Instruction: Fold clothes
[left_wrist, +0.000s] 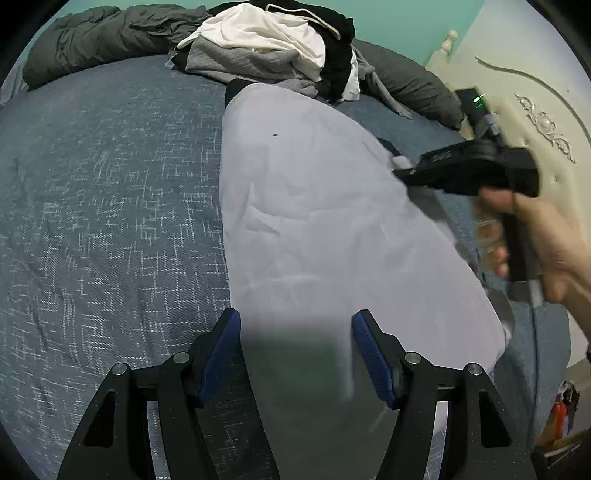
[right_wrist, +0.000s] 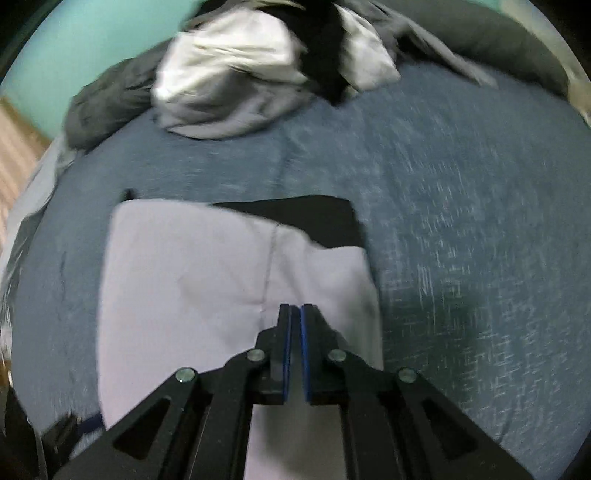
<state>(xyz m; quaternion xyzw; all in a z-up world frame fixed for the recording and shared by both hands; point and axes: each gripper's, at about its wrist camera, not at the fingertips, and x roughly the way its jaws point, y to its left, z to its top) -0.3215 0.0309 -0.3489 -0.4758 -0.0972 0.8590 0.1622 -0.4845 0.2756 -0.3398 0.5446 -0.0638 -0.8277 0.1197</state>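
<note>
Pale lavender-white smooth cloth garment (left_wrist: 325, 221) lies flat on the blue woven crosshatch bedspread (left_wrist: 110, 206), well short of the heap of white, grey and black unfolded clothes (left_wrist: 273, 48) at the bed's far edge.

Left wrist view: left tool (left_wrist: 295, 332) hangs over the near end of the garment, jaws wide apart, blue pads (left_wrist: 369, 354) clear of the fabric, nothing pinched. Only this view shows the right tool (left_wrist: 402, 173) from outside: black body, blurred, held by a hand (left_wrist: 546, 243), tip at the garment's right edge where a bit of cloth bunches up. Can't tell from here if it grips that cloth. Also only here: cream carved headboard (left_wrist: 535, 110) beyond the garment's right side, dark grey rumpled duvet (left_wrist: 110, 33) behind the heap.

Right wrist view: right tool (right_wrist: 295, 314) jaws closed, pads nearly touching; no fabric visibly caught between them, frame is motion-blurred. This view alone shows a black cloth piece (right_wrist: 306, 218) sticking out from under the garment's far corner, toward the heap (right_wrist: 236, 74), plus a seam running down the garment (right_wrist: 184, 288). Bedspread (right_wrist: 461, 221) bare to the garment's right.
</note>
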